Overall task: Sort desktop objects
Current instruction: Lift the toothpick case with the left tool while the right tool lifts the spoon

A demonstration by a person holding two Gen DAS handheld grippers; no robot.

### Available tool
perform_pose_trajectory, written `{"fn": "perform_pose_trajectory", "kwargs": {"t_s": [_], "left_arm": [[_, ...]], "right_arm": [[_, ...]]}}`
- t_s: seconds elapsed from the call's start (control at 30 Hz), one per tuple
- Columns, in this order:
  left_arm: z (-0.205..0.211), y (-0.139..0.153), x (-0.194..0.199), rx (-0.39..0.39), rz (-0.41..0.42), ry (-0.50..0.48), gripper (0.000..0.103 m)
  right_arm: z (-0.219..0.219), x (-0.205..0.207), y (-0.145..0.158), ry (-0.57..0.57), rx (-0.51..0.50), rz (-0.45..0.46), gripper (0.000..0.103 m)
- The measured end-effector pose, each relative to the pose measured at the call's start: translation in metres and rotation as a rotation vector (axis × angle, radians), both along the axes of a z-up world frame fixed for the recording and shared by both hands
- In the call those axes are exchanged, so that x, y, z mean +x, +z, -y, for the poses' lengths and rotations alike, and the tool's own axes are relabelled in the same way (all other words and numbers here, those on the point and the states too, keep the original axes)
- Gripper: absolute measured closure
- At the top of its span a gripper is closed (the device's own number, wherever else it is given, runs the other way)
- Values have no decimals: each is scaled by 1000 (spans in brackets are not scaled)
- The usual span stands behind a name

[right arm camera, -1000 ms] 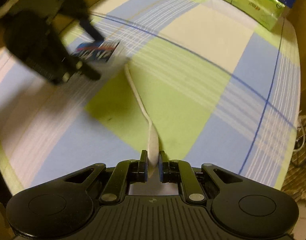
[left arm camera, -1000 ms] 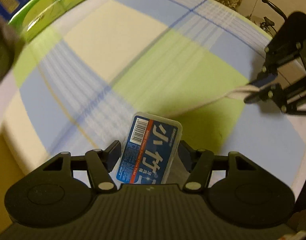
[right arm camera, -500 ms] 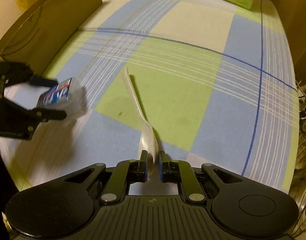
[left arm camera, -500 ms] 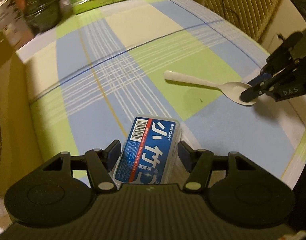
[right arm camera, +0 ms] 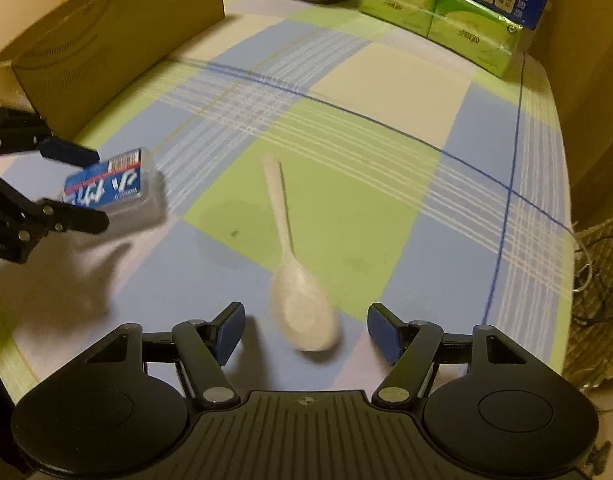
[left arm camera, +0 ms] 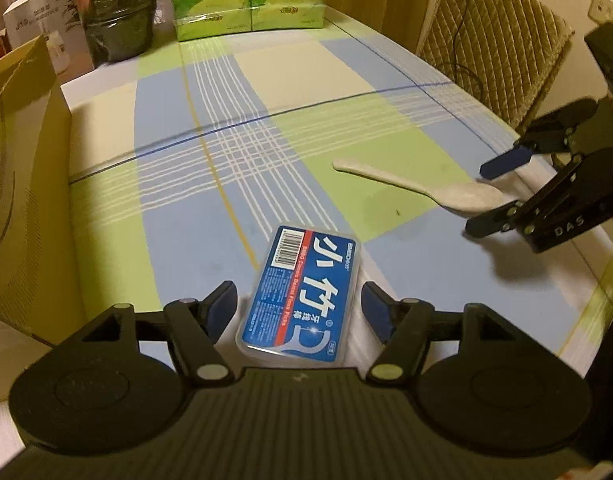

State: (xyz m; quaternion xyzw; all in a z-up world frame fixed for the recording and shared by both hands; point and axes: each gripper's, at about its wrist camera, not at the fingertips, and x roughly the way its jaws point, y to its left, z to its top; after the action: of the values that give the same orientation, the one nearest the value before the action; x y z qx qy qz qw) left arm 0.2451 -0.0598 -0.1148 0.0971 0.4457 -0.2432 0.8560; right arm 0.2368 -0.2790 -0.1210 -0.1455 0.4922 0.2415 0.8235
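Since a second ago your right gripper (right arm camera: 305, 330) has let go of the one white spoon (right arm camera: 296, 280); its jaws are opening, the spoon's bowl loose between them on the checked tablecloth (right arm camera: 386, 92). Your left gripper (left arm camera: 299, 307) is opening too, pads clear of the one blue floss-pick box (left arm camera: 302, 292), left of the spoon. Two green tissue packs (left arm camera: 248, 10) stand far beyond it.

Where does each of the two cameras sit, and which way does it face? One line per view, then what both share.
Left wrist: on the left tool, looking forward and down over the floss box; its opening fingers flank it.
Right wrist: on the right tool, looking forward and down over the white spoon between its opening fingers.
Shared: spoon, floss box, checked tablecloth, green packs, each other's tool.
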Motion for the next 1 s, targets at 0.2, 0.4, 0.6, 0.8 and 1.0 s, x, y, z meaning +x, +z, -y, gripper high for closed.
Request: {"fn": "perform_pose_trajectory", "kwargs": {"t_s": [0.2, 0.4, 0.6, 0.8, 1.0], "left_arm": [[-1, -3, -1, -24, 13, 13, 39], [1, -6, -3, -31, 42, -5, 39], [3, -10, -2, -29, 56, -30, 39], [3, -12, -4, -22, 69, -53, 42], [4, -14, -7, 10, 83, -63, 50]], "right_arm": [[-4, -6, -5, 90, -43, 63, 54], [1, -9, -5, 109, -7, 87, 72], [0, -11, -5, 110, 2, 96, 72], [1, -8, -1, 70, 25, 87, 73], [-3, -7, 4, 57, 36, 90, 73]]}}
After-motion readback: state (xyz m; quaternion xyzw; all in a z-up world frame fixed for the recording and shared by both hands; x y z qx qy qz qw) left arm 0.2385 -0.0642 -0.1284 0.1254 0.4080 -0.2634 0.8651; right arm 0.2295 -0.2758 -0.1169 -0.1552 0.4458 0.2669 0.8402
